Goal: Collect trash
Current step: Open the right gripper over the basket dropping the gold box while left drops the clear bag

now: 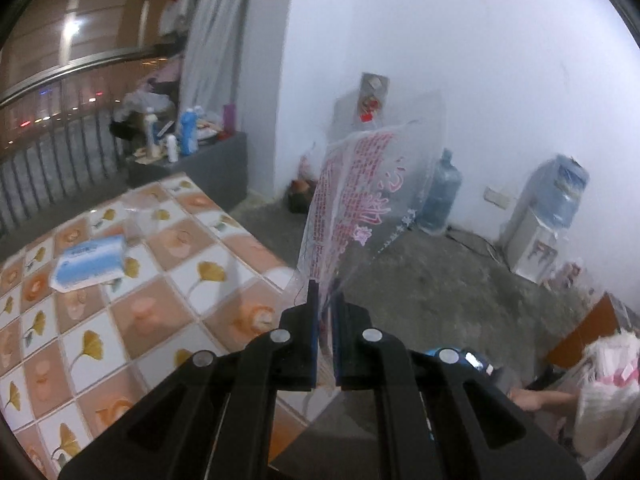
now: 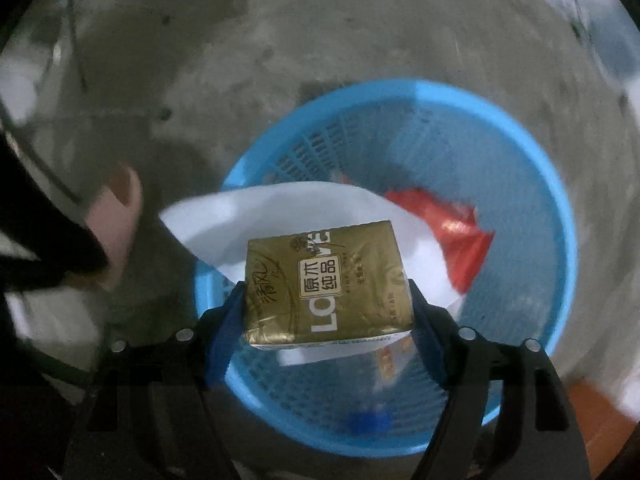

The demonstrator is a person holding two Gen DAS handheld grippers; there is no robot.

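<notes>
My left gripper (image 1: 326,292) is shut on the lower edge of a clear plastic wrapper (image 1: 360,192) with red print, which stands up from the jaws past the table's corner. My right gripper (image 2: 326,292) points down over a blue plastic basket (image 2: 560,220) on the concrete floor. A gold tissue pack (image 2: 328,280) sits between its fingers, with both pads against the pack's sides. White paper (image 2: 260,216) and a red wrapper (image 2: 452,232) lie in the basket below.
A table with a tiled flower pattern (image 1: 180,260) carries a blue tissue pack (image 1: 90,264). Water jugs (image 1: 440,196) and a dispenser (image 1: 540,232) stand along the white wall. A cluttered ledge with bottles (image 1: 184,136) is behind the table. A person's hand (image 2: 116,216) is left of the basket.
</notes>
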